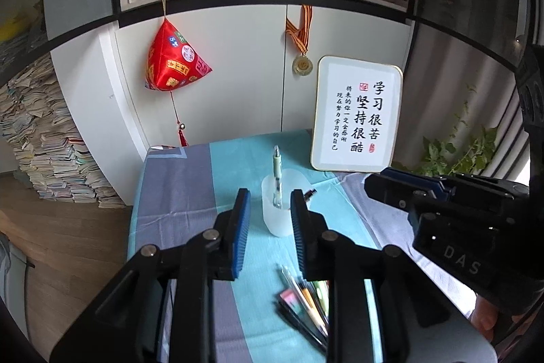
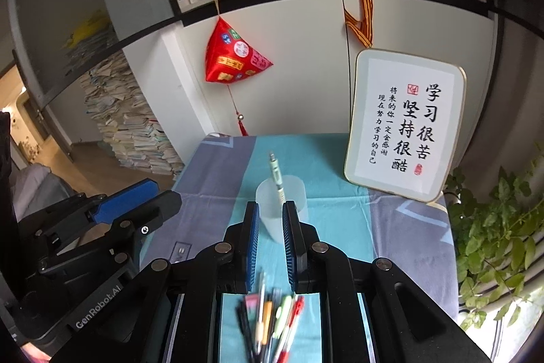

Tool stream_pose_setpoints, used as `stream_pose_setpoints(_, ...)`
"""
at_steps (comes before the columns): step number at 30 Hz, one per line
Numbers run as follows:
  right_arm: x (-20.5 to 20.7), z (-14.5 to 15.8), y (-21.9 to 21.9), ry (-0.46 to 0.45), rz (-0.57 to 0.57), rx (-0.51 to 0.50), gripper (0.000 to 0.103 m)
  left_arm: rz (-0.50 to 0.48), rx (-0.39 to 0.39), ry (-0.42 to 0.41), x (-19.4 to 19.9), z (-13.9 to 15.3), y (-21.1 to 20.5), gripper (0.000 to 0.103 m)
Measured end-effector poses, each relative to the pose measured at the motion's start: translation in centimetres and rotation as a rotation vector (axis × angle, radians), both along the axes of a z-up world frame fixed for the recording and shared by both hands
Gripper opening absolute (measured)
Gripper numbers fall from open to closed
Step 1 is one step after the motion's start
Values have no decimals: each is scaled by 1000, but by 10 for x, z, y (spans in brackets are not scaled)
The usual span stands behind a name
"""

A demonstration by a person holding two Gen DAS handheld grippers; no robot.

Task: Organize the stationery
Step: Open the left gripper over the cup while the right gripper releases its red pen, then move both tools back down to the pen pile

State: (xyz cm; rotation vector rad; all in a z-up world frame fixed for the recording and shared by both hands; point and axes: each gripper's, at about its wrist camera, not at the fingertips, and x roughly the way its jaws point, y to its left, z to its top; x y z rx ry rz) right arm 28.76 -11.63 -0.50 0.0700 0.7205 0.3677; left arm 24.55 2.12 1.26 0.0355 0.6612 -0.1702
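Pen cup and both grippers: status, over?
Left gripper open, empty. Right gripper jaws narrow, nothing held. Frosted pen cup upright, one pen inside; loose pens on tablecloth. Nothing in the way.

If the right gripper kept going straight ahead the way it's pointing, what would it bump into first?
Probably the frosted cup holding one pale green pen. It stands on the table straight beyond the right gripper, whose fingers carry nothing. Depth is hard to judge, so it might meet the tablecloth first.

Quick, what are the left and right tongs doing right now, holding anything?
Left tongs: open, nothing between the blue pads.
Right tongs: a narrow empty gap shows between the pads; nothing held.
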Motion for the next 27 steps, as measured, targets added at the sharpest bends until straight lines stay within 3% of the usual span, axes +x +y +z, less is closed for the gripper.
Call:
stream_pose_setpoints(6,-34,7,-2,-22,2,-6,15,-6,-7,-17,-32,3,0,27)
stream_pose_setpoints(11,-58,-2,-4,-12,10,-17,15,-3,-23,13,-53,-15,2,27)
stream_pose_setpoints(22,-74,-79,-14,166,24,-39,15,14,-39,214,-68,-109,-6,27)
stream_pose_setpoints(27,-72,-113,-18,242,14,-54,15,23,-28,264,-67,-133,-11,27)
